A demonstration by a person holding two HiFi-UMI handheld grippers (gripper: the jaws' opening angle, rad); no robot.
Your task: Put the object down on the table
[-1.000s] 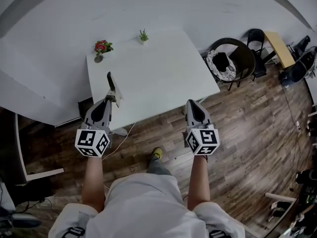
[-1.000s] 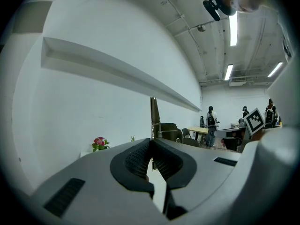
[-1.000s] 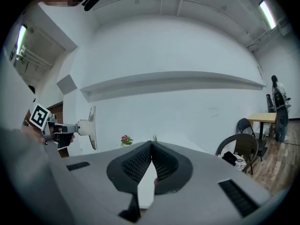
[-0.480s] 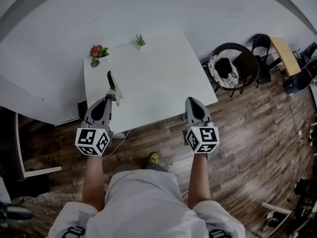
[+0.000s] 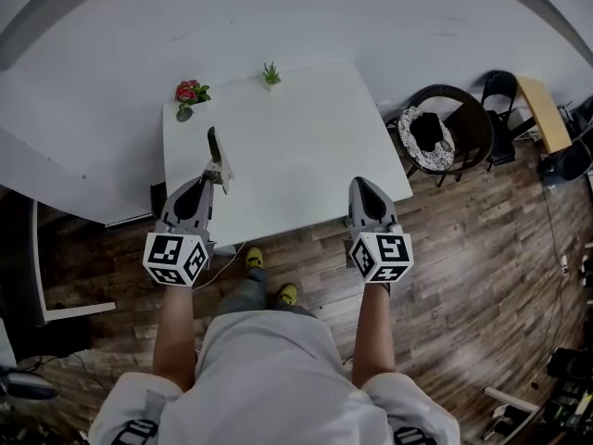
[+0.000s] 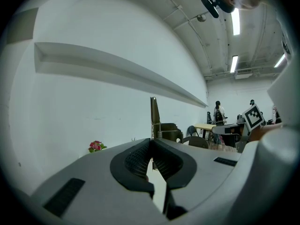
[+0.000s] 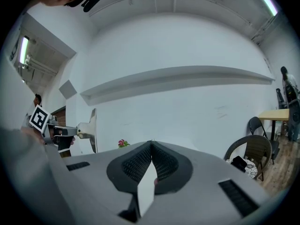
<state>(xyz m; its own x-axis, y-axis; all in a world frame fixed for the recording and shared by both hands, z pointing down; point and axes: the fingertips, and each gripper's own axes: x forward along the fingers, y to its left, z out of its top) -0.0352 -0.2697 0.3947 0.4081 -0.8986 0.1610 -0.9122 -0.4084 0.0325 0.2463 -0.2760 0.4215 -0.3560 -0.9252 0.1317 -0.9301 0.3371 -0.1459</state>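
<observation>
Left gripper (image 5: 210, 183) clamped on handle end of thin blade tool (image 5: 214, 146), possibly scraper: judged light, stiff, best held there. Right gripper (image 5: 360, 186) closed, empty.

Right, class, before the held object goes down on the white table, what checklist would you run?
1. Left tool shut on the flat-bladed object: ok.
2. Right tool shut, nothing in it: ok.
3. Object above the white table: ok.
4. Bare tabletop ahead of the object: ok.
5. Red flowers and small green plant well apart from it: ok.
6. Gap between object and tabletop: cannot tell.
</observation>
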